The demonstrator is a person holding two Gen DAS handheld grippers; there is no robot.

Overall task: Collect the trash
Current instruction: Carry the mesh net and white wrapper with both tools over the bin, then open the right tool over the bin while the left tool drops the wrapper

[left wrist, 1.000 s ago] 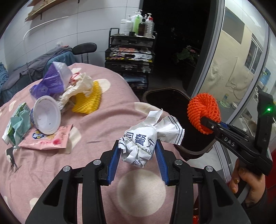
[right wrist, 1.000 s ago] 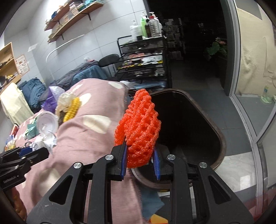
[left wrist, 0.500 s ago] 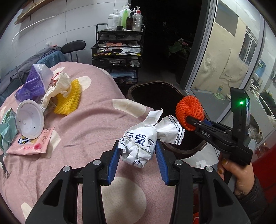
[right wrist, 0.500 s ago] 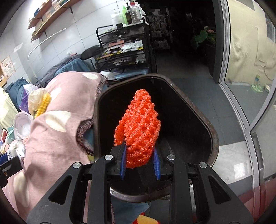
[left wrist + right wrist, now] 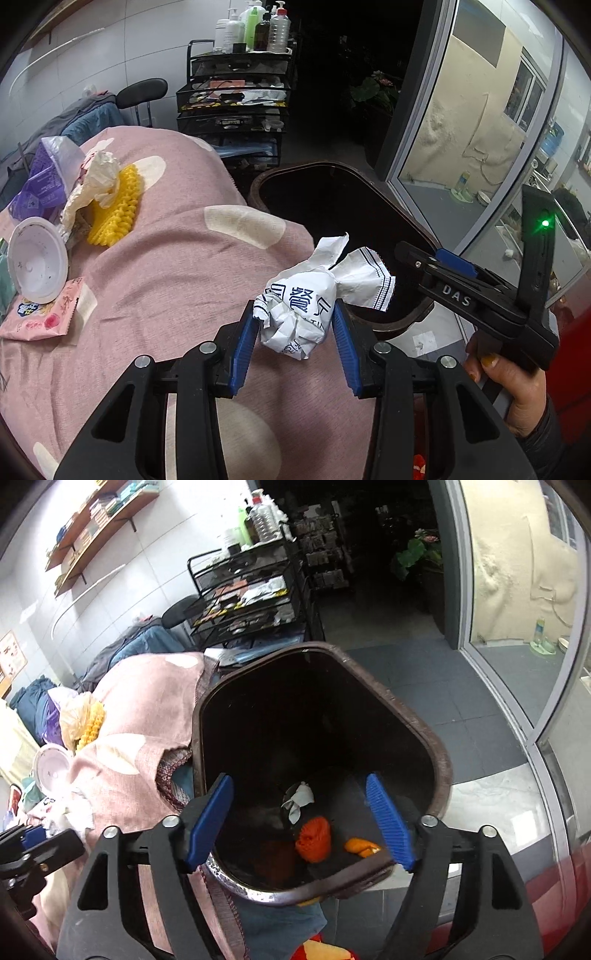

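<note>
Right gripper point(image 5: 299, 819), jaws just opening, is hanging empty over the bin point(image 5: 441, 771); left gripper point(image 5: 295, 325) is clenching a wrapper point(image 5: 299, 310).

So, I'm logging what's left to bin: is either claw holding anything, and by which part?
The left claw grips the crumpled white wrapper by its balled lower end. The right claw has just opened and holds nothing.

The left wrist view looks down across the pink-covered table point(image 5: 155, 295) toward the bin point(image 5: 332, 206). The right wrist view hangs close above that bin point(image 5: 439, 771), facing in; its dark bottom is hard to read. Both share bin and table edge.
</note>
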